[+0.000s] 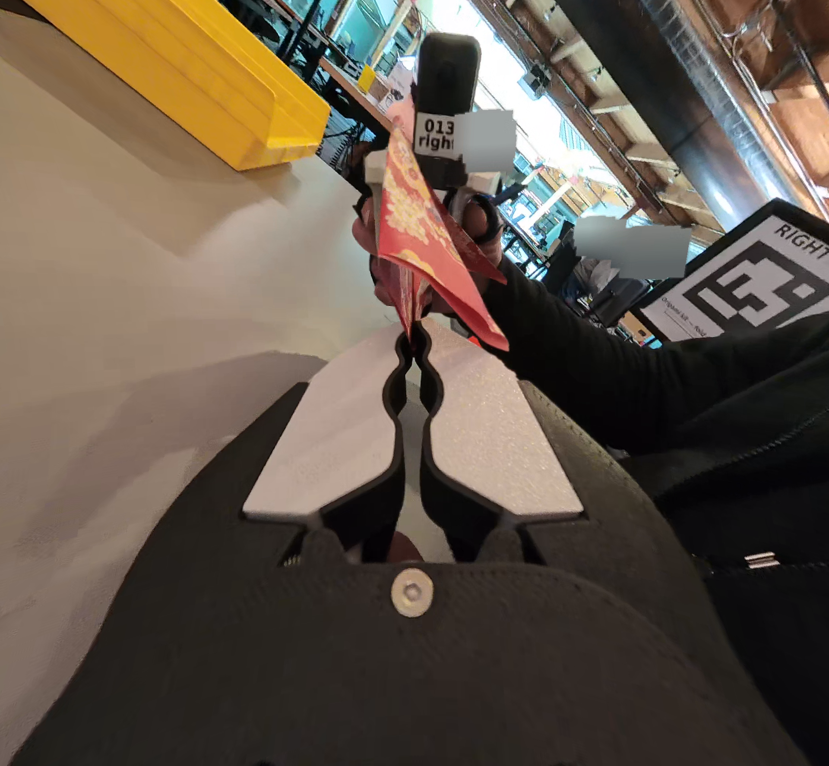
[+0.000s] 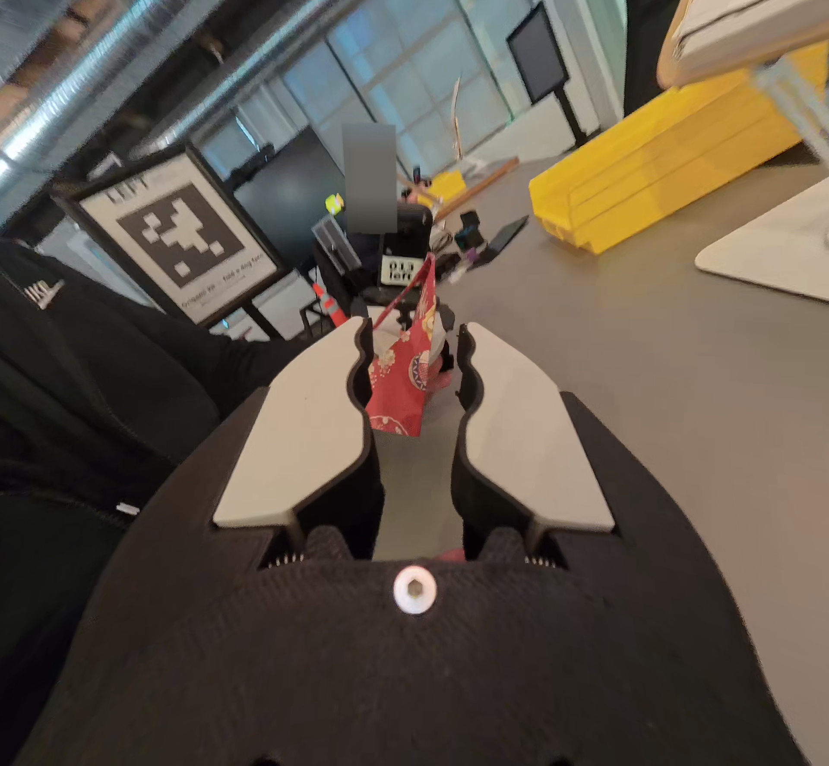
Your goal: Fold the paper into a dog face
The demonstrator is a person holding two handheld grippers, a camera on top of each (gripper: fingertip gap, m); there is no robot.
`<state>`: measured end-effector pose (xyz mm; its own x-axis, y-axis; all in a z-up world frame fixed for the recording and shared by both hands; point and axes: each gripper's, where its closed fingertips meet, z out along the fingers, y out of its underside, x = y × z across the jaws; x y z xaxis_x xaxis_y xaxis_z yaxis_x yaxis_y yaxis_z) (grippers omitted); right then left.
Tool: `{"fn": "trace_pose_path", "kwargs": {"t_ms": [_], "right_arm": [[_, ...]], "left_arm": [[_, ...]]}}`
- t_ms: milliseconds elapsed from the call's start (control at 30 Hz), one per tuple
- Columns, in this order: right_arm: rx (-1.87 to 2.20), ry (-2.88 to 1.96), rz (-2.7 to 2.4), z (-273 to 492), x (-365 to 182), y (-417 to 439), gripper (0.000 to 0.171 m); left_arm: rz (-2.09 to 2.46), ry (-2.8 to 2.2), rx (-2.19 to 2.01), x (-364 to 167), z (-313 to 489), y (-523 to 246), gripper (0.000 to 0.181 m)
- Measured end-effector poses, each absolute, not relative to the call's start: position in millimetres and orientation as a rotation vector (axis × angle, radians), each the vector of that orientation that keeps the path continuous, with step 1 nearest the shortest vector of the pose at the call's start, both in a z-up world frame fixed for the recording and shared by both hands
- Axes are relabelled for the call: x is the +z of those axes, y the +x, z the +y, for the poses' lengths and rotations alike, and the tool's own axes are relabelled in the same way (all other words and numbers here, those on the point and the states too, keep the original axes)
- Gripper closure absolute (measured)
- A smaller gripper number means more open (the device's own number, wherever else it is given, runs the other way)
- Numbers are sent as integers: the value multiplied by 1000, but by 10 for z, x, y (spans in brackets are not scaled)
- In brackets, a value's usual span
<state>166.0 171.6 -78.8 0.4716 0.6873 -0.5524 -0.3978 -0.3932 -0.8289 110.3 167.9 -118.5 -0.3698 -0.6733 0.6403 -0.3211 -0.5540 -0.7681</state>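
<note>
— Paper first: where do we have it?

— Red patterned paper, partly folded, held up in the air above the tabletop. Our left gripper has its white fingers pressed together on the paper's lowest corner, right at the tips, so the sheet fans upward and away from us.

— And our right gripper?

— From the right wrist view, the right gripper is spread, with a clear gap between its fingers. The paper sits in that gap, close to the left finger; we cannot tell whether it touches it. Nothing is pinched there.

— Do we see each gripper from the other side?

— Yes. In the left wrist view the right gripper's black camera body stands behind the paper, with a hand wrapped around the handle and a black sleeve running off to the right. In the right wrist view the left gripper is small and partly hidden behind the paper.

— What else is around us?

— A yellow bin lies on the tabletop, well apart from the paper, and a framed black-and-white marker board stands at the side. That view is somewhat blurred.
</note>
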Motion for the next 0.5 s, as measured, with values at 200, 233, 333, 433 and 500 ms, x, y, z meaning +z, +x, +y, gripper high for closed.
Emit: {"fn": "trace_pose_path", "kwargs": {"t_ms": [200, 233, 333, 433, 500], "right_arm": [[1151, -1663, -349, 1703, -911, 1532, 168], [1144, -1675, -369, 1689, -920, 1514, 170], [1092, -1688, -398, 1687, -899, 1488, 171], [1095, -1675, -390, 1691, -851, 1482, 171], [1070, -1679, -400, 1695, -833, 1478, 171]], "left_arm": [[1397, -1602, -2010, -1239, 1588, 1095, 181], [1399, -1604, -2000, -1253, 1596, 1095, 181], [1363, -1616, -2007, -1262, 1634, 1102, 181], [1356, -1574, -2019, -1210, 1625, 1090, 181], [1357, -1562, -2024, -1187, 1621, 1079, 181]]}}
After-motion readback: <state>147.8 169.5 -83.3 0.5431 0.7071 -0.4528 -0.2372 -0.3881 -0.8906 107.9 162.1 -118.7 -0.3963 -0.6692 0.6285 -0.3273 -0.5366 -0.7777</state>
